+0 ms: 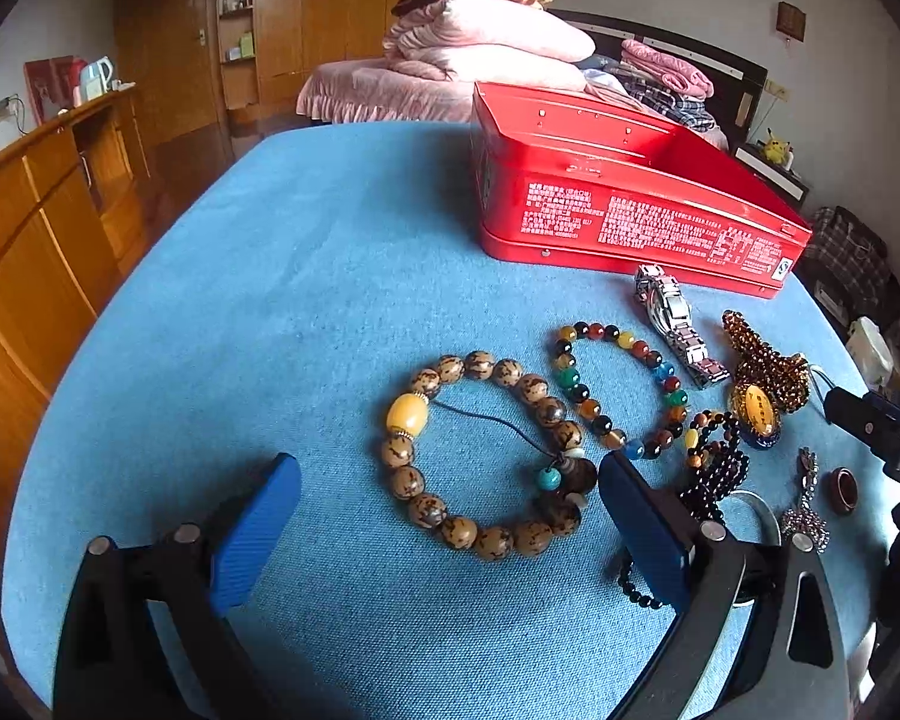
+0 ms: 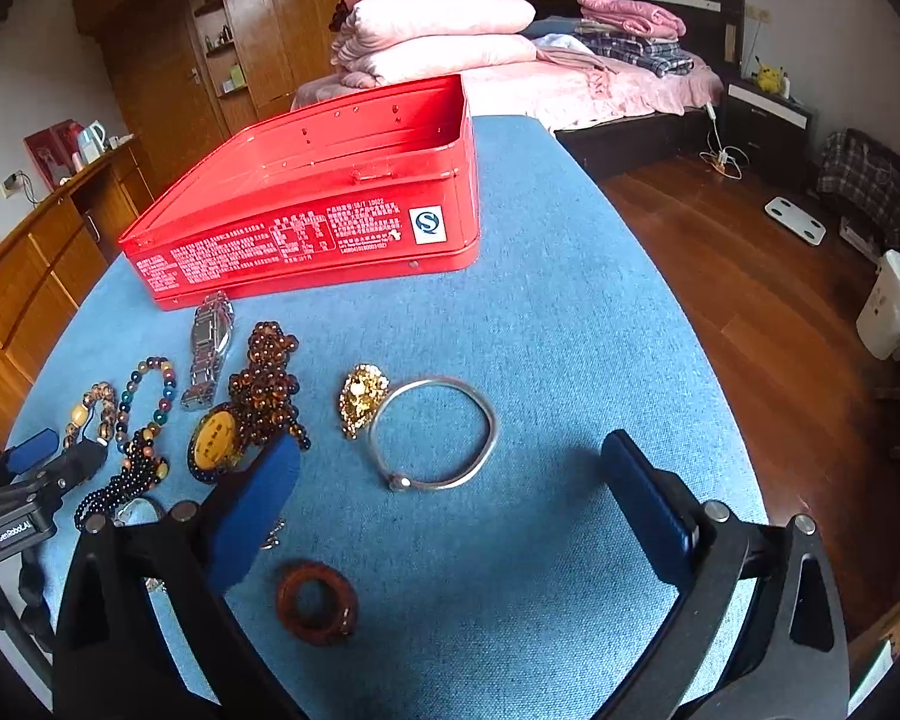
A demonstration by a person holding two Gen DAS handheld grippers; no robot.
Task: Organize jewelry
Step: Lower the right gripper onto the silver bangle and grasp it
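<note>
An open red tin box (image 1: 624, 222) (image 2: 312, 228) stands at the far side of the blue table. Jewelry lies in front of it: a large brown bead bracelet (image 1: 480, 462), a multicoloured bead bracelet (image 1: 618, 390), a steel watch (image 1: 678, 324) (image 2: 210, 348), an amber bead necklace with yellow pendant (image 1: 762, 384) (image 2: 252, 402), a silver bangle (image 2: 432, 432), a gold brooch (image 2: 360, 396) and a brown ring (image 2: 315, 600). My left gripper (image 1: 450, 480) is open, its jaws on either side of the large brown bracelet. My right gripper (image 2: 450, 468) is open and empty, just short of the bangle.
Black bead strands (image 1: 714, 468) and a small brown ring (image 1: 843, 489) lie at the right of the left wrist view. A bed with folded pink quilts (image 2: 438, 30) is behind the table. Wooden cabinets (image 1: 36, 228) stand left; wooden floor (image 2: 750, 276) lies right.
</note>
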